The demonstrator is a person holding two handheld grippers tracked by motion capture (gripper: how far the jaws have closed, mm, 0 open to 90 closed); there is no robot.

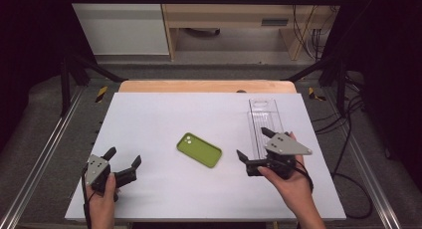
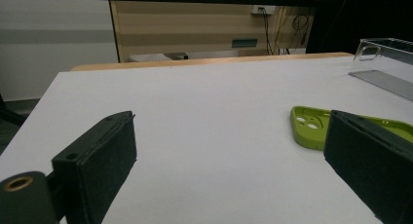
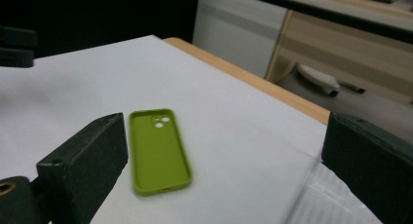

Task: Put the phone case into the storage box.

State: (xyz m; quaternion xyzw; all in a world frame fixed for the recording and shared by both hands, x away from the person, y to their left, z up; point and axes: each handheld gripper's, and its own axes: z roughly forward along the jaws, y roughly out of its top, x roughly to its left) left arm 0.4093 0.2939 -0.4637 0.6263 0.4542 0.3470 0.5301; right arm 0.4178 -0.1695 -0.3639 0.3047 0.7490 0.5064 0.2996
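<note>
Green case (image 1: 199, 150) lies flat, hollow side up, mid-bench, between the left gripper (image 1: 123, 165) at its 8 o'clock and the right gripper (image 1: 255, 145) at its 3 o'clock, both with jaws spread wide and empty; looks light, thin, soft and bendy, probably grippy rather than slick, so best pinched across a raised long rim or by a corner. Clear tray (image 1: 264, 122) sits at its 2 o'clock, just behind the right gripper; nothing bars the approach on the bench (image 1: 164, 114)
</note>
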